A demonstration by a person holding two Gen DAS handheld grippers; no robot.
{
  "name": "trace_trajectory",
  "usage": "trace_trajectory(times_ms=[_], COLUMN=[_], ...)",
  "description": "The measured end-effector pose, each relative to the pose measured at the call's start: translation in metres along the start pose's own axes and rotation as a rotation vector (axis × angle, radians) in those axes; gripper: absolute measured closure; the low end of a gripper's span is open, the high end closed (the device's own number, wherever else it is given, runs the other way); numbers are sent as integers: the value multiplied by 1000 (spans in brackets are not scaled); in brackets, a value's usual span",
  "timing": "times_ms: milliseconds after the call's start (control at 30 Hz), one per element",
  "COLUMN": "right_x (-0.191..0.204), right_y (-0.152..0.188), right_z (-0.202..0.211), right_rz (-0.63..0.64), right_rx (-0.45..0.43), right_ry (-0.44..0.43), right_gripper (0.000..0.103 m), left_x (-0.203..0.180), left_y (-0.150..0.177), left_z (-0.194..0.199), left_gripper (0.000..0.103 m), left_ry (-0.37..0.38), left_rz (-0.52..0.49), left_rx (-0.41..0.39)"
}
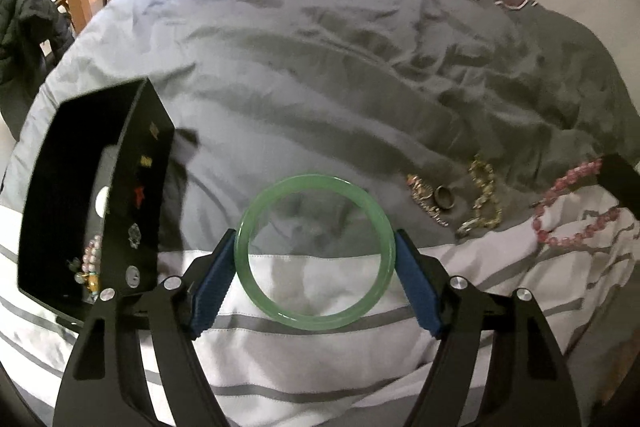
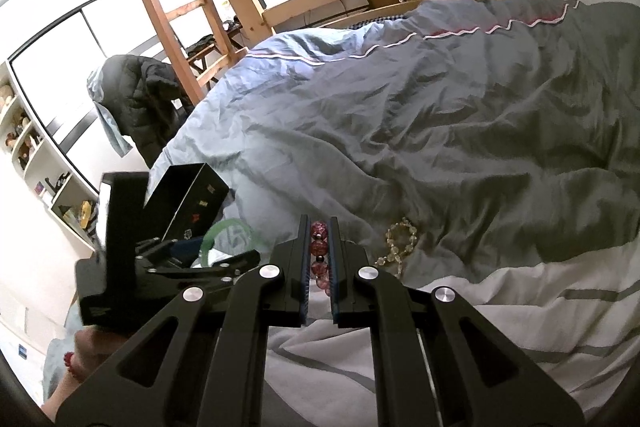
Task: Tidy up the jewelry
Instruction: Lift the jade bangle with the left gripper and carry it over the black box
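Bangle point(image 1: 316, 254), green, sits btwn wide left tongs point(image 1: 314, 281), apparently untouched; right tongs point(image 2: 319, 267) clamp pink bead bracelet point(image 2: 319, 248).

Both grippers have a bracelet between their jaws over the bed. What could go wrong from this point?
1. The smooth green translucent bangle sits between the left gripper's wide jaws, held only at two rim points if at all; it could slip onto the striped bedding.
2. The right gripper pinches a few beads of the pink beaded bracelet; the rest hangs loose and may snag.
3. The black open box rests on soft bedding and could tip.
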State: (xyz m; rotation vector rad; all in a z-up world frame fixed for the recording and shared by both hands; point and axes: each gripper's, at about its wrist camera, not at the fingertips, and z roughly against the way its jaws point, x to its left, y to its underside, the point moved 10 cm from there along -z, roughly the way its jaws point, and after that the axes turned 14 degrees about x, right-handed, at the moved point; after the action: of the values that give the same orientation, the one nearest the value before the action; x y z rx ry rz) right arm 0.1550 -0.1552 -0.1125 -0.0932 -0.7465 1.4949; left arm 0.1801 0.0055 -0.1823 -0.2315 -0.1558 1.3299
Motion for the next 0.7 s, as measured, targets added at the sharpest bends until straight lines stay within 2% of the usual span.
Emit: trace_trajectory(times_ms=[133, 300, 700], right_x=[10, 31, 122], right_y=[-3, -8, -32], right_z=[-1, -7, -38], right_rz=[24, 59, 183], right_rx=[5, 14, 31], right_ry=[12, 10, -45], right_gripper=[94, 94, 94], left_x=[2, 26, 126], left_y=[-9, -12, -5], left_z=[18, 41, 64], left_gripper=[28, 28, 28], left_ry=[12, -3, -42], left_rz=[10, 53, 238], left_rx=[-32, -55, -62])
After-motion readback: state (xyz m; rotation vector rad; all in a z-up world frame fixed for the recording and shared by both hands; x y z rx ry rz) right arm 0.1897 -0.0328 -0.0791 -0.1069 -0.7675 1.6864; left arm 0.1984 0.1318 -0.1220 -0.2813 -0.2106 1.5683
